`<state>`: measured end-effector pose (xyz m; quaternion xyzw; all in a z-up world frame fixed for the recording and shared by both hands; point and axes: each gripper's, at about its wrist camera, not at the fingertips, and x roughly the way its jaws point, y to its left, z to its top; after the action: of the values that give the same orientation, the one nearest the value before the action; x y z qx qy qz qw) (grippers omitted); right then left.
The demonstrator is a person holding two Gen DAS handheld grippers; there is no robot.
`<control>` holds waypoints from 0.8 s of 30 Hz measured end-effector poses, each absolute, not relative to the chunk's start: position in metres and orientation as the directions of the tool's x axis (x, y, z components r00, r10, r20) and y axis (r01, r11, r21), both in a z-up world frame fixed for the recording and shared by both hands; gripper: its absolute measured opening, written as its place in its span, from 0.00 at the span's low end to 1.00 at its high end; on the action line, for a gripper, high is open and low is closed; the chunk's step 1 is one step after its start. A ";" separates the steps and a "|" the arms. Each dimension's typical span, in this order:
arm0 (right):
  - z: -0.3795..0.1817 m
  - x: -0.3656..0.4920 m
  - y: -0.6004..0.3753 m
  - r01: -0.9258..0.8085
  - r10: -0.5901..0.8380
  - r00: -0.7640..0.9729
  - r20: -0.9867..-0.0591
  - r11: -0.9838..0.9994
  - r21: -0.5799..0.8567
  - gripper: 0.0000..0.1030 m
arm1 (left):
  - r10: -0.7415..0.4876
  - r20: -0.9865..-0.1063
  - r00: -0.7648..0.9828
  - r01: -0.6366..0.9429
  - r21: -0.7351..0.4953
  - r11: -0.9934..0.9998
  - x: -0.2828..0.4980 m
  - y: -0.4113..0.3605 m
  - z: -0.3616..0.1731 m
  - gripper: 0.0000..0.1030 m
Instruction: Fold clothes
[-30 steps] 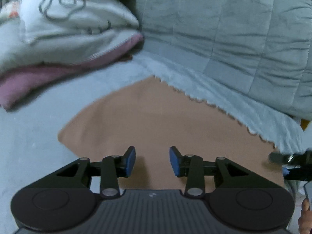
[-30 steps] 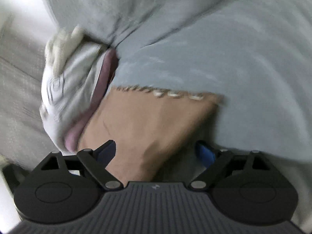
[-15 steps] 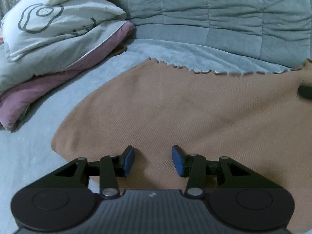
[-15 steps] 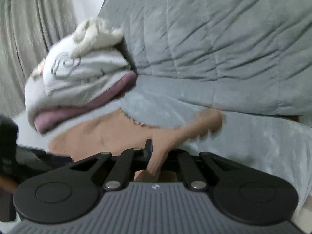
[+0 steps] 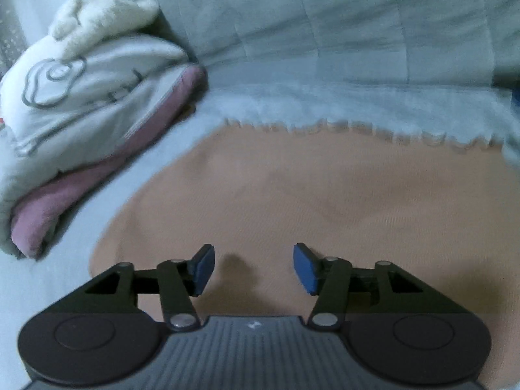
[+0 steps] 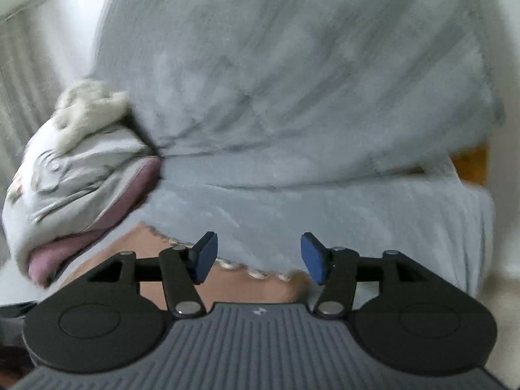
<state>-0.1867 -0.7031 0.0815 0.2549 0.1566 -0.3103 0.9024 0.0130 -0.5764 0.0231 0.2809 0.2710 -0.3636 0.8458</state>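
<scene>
A tan knit garment [image 5: 312,201] with a scalloped far hem lies spread flat on a light grey-blue bed cover [image 5: 97,195]. My left gripper [image 5: 252,268] is open and empty, low over the garment's near part. In the right wrist view the garment [image 6: 253,284] shows just behind the fingers, mostly hidden by the tool. My right gripper [image 6: 258,258] is open and empty above the garment's hem.
A white and grey pillow with a pink underside [image 5: 81,110] and a fluffy white item [image 5: 104,16] on top lies at the left. A grey quilted blanket [image 5: 357,26] rises behind the garment. The pillow [image 6: 84,188] and blanket [image 6: 292,81] also show in the right wrist view.
My right gripper was shut on the garment's edge half a second ago; it has let go and now stands open. The garment lies flatter and wider. My left gripper stayed open.
</scene>
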 end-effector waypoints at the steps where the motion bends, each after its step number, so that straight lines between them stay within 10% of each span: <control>1: 0.087 -0.186 -0.697 0.611 -0.462 0.781 -0.420 0.707 0.357 0.62 | -0.470 -0.667 0.578 0.769 0.252 0.587 0.016 -0.575 0.025 0.53; 6: 0.023 -0.120 -0.683 0.513 -0.222 0.613 -0.758 0.841 0.169 0.79 | -0.434 -0.639 0.635 0.708 0.258 0.657 0.039 -0.565 0.035 0.68; 24: 0.068 -0.132 -0.638 0.608 -0.440 0.624 -0.645 0.792 0.048 0.86 | -0.474 -0.703 0.530 0.666 0.000 0.746 0.067 -0.498 0.058 0.80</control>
<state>-0.1317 -0.6381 0.0681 0.1317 0.3185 -0.2939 0.8915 0.0670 -0.4977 0.0580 0.1354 0.3551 -0.3297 0.8642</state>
